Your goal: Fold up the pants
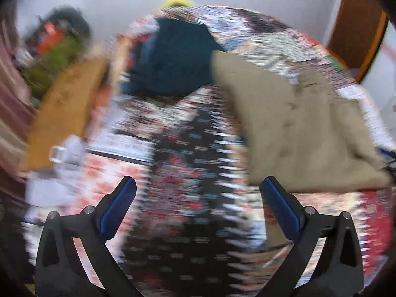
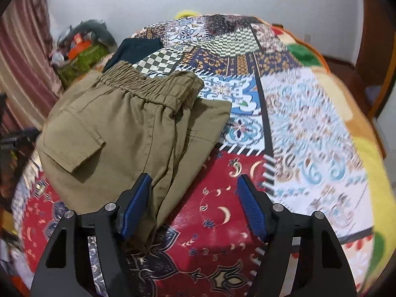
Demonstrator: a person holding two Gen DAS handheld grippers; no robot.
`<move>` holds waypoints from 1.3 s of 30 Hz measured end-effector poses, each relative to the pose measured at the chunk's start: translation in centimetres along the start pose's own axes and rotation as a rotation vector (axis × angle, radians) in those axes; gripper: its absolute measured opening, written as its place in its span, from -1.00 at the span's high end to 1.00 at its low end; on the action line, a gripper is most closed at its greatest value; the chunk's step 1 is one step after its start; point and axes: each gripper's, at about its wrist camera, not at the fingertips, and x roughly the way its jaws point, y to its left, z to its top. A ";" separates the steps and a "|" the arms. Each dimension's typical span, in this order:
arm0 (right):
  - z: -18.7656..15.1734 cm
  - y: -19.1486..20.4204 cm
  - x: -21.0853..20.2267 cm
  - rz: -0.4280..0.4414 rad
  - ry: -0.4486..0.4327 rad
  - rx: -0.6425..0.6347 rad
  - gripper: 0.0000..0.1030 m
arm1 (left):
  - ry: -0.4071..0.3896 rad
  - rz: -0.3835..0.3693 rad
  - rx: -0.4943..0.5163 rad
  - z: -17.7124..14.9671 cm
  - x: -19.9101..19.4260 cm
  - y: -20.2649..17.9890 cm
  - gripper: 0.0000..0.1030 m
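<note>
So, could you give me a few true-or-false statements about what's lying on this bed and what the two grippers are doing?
1. The khaki pants lie folded on the patchwork bedspread. True.
2. The right gripper is clamped shut on the pants. False: its jaws stand apart, one finger over the pants' edge, nothing pinched.
3. A dark blue garment lies beyond the pants. True.
4. The left gripper holds a sock. False: it is open and empty above the bedspread.
5. The pants' elastic waistband faces the far wall. True.

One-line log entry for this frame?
pants: folded on bedspread | right gripper: open, at pants' edge | left gripper: open, empty
</note>
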 end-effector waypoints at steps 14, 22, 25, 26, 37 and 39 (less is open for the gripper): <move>4.6 1.0 -4.2 0.095 -0.137 0.061 -0.32 | -0.126 -0.217 0.113 6.8 -3.9 -3.8 -0.98; 6.7 5.1 0.1 0.200 -0.097 0.005 -0.32 | -0.024 -0.346 0.252 10.3 1.3 -9.9 -0.98; 6.6 5.1 3.2 0.218 -0.023 0.021 -0.32 | 0.050 -0.329 0.267 10.2 4.7 -10.0 -0.98; 6.4 4.9 3.7 0.223 -0.003 0.025 -0.32 | 0.069 -0.334 0.271 9.9 5.7 -9.9 -0.99; 3.4 3.0 1.8 0.238 0.004 0.039 -0.28 | 0.061 -0.401 0.207 6.9 5.8 -4.7 -1.00; 3.0 2.4 1.4 0.222 0.003 0.054 -0.27 | 0.077 -0.424 0.169 6.3 5.9 -3.7 -1.00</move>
